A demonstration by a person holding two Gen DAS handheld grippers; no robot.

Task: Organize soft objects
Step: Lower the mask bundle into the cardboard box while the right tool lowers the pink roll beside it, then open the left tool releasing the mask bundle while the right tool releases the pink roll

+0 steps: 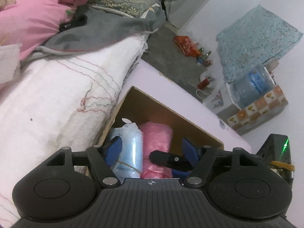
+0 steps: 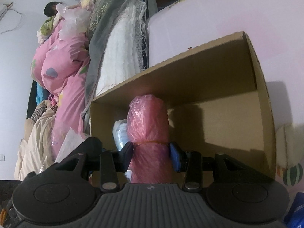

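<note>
White bedding (image 1: 57,98) beside cardboard box (image 2: 218,79), right fingers (image 2: 175,156) gripping pink roll (image 2: 148,121), left fingers (image 1: 114,148) spread, blue roll (image 1: 131,148) alongside.

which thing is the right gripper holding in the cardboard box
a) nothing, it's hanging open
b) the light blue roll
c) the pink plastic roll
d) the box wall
c: in the right wrist view the right gripper has its fingers pressed on both sides of the pink roll, near its rubber band, inside the cardboard box; the light blue roll lies beside it, untouched by that gripper.
</note>
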